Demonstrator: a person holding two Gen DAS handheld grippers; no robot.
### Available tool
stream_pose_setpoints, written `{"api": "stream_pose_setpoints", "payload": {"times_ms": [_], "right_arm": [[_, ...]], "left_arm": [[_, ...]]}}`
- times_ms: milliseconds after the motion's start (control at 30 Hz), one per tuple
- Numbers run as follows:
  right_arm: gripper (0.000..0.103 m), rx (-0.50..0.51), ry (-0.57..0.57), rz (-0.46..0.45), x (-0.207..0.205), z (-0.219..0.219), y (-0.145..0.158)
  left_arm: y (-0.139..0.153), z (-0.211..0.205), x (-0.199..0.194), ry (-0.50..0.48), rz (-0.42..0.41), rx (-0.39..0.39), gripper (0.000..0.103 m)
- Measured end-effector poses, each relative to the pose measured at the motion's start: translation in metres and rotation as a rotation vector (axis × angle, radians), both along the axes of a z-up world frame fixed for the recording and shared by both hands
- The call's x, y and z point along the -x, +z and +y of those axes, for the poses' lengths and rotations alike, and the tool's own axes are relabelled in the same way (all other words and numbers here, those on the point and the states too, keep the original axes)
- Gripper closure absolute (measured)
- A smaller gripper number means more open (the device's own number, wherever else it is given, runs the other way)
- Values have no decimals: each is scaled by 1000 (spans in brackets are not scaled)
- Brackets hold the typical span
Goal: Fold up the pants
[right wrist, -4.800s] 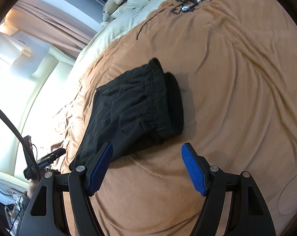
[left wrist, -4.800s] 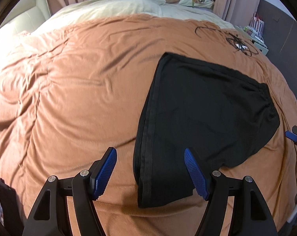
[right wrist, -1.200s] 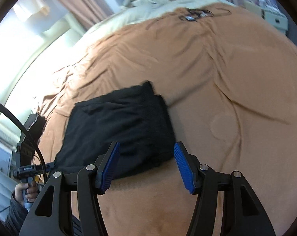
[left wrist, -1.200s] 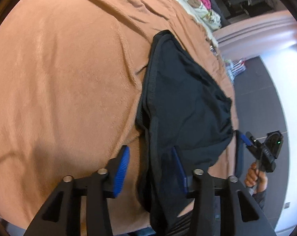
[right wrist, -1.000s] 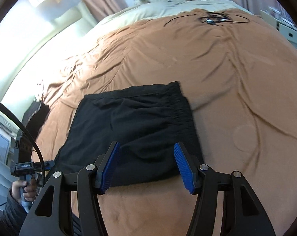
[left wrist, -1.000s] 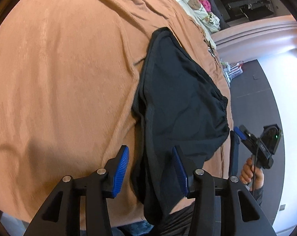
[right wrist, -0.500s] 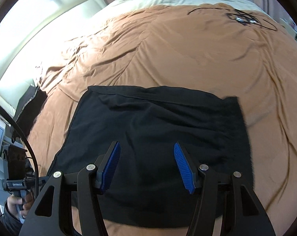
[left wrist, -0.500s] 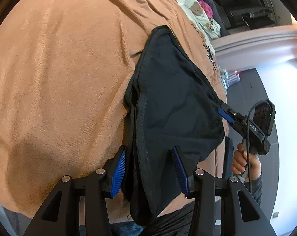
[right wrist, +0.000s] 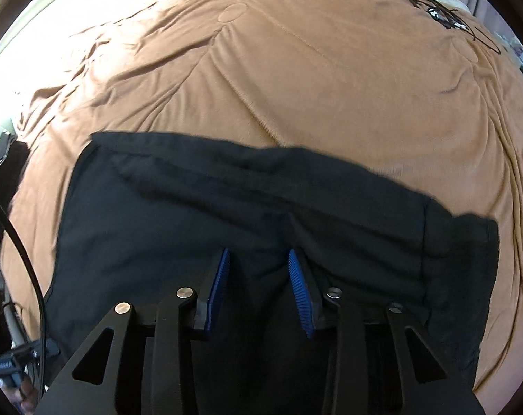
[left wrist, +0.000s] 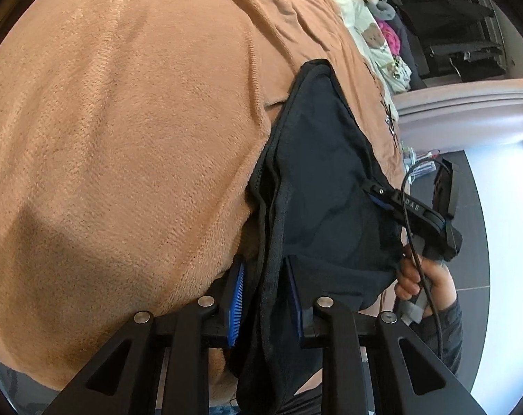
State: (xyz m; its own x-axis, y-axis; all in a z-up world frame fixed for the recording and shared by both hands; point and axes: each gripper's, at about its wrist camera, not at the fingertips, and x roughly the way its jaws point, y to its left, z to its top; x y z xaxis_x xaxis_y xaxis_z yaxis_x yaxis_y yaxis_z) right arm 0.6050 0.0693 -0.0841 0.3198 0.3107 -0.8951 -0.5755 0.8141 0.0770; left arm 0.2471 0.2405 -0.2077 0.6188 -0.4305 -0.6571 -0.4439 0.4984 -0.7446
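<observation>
— Brown blanket (right wrist: 296,69) over the bed, black pants (right wrist: 227,207) lying crosswise just ahead of the right gripper (right wrist: 258,283).

— Grips?

— Left gripper (left wrist: 265,297) has just been closing, hem edge between its narrowed jaws. Right likewise, fabric bunched between.

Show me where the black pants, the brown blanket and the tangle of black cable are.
black pants (right wrist: 296,207): right wrist view, middle of the dark fabric.
brown blanket (right wrist: 313,69): right wrist view, bare quilted stretch beyond the pants.
black cable (right wrist: 444,14): right wrist view, knot of the tangle on the blanket's far corner.
</observation>
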Motion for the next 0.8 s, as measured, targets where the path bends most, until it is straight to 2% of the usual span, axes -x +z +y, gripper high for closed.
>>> {"api": "stream_pose_setpoints", "payload": {"times_ms": [200, 467, 633, 800], "right_arm": [[81, 28, -26, -27, -21, 24, -8], [83, 47, -28, -56, -35, 40, -19], [83, 11, -18, -27, -44, 39, -14], [83, -56, 11, -39, -26, 22, 6]], "left_arm": [[3, -3, -2, 11, 17, -4, 79], [2, -11, 9, -8, 5, 30, 78], [-2, -11, 15, -1, -18, 52, 78], [-4, -11, 12, 7, -47, 56, 78]]}}
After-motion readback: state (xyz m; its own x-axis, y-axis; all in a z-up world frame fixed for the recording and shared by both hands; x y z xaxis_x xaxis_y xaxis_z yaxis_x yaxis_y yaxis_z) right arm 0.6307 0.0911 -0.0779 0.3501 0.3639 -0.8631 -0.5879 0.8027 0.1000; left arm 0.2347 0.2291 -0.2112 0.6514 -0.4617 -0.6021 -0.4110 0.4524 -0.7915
